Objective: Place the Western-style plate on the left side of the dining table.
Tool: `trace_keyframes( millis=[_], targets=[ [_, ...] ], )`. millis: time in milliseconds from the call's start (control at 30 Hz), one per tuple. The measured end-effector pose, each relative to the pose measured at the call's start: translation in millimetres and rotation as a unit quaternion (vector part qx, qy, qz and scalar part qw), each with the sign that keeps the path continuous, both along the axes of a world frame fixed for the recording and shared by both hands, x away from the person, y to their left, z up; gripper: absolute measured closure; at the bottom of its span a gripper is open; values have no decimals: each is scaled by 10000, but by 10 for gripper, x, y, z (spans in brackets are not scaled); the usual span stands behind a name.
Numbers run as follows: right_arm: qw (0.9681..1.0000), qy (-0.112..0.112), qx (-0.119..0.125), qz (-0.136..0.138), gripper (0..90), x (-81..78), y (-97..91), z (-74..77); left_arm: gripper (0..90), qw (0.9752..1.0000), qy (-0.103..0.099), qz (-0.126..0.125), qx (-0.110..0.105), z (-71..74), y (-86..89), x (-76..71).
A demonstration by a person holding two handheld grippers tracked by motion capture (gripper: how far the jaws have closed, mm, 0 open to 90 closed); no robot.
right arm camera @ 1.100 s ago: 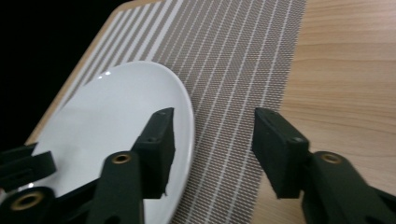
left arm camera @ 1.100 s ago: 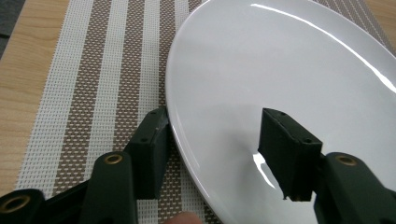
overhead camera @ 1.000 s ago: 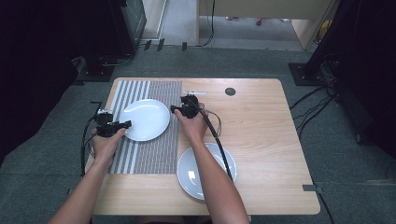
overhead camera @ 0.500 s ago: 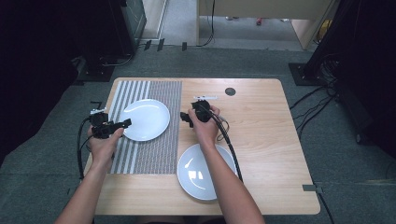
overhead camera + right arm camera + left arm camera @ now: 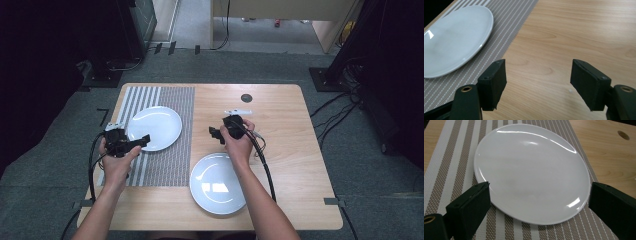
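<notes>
The left gripper [image 5: 537, 202] has its fingers spread wide at the near rim of a glossy white plate [image 5: 531, 170] lying on a woven striped mat [image 5: 157, 135]. The right gripper [image 5: 537, 85], fingers also apart, hovers over bare wood table [image 5: 579, 32] beside the mat's edge. A second plate [image 5: 217, 183] sits near the table's front edge.

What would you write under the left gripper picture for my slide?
Open tongs reach around a white plate on a striped placemat.
</notes>
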State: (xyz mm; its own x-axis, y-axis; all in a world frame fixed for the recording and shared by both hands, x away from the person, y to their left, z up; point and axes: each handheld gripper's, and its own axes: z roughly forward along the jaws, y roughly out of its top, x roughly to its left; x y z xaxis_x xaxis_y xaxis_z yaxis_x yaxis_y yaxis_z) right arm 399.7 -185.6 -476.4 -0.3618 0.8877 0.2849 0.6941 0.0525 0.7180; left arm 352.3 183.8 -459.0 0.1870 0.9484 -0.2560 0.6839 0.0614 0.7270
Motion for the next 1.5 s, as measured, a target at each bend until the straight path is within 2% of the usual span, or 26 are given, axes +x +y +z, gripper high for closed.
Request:
trace_keyframes(
  millis=[67, 300, 400, 500, 833, 1000, 1167, 1267, 1300, 1367, 1433, 1500],
  targets=[
    [10000, 2, -22, -20, 289, -70, -105, -12, 29, 9999, -75, -32, 75, 2, -29, -80],
    [10000, -68, -10, 9, 288, -224, -250, 15, 19, 9999, -84, -109, 17, -34, -54, -233],
    [9998, -153, -152, 41, 288, -331, -315, 26, 19, 9998, -162, -100, -28, -36, -68, -348],
    [9996, -165, -228, 38, 286, -386, -344, 20, 19, 9997, -210, -97, -23, -35, -67, -399],
    [9997, -215, -123, -36, 280, -657, -597, 16, 19, 9995, -273, -137, -57, -57, 28, -714],
    [9998, -216, -22, -32, 276, -767, -677, 11, 19, 9994, -319, -101, 37, -64, 90, -832],
    [9997, -249, 66, -45, 268, -909, -783, 12, 19, 9995, -282, 19, 105, -151, 171, -968],
    [9995, -294, 64, -118, 266, -1015, -894, -5, 19, 9997, -200, 97, -113, -208, 217, -1043],
    [9995, -283, 66, -137, 266, -1040, -925, -17, 19, 9996, -211, 111, -123, -218, 218, -1068],
    [9995, -268, 84, -153, 266, -1061, -956, -31, 19, 9996, -262, 136, -14, -227, 207, -1113],
    [9994, -246, 113, -196, 266, -1105, -1021, -58, 19, 9995, -289, 148, 6, -230, 196, -1155],
    [9993, -230, 131, -255, 265, -1148, -1086, -76, 19, 9992, -337, 106, 169, -228, 170, -1208]
  ],
)
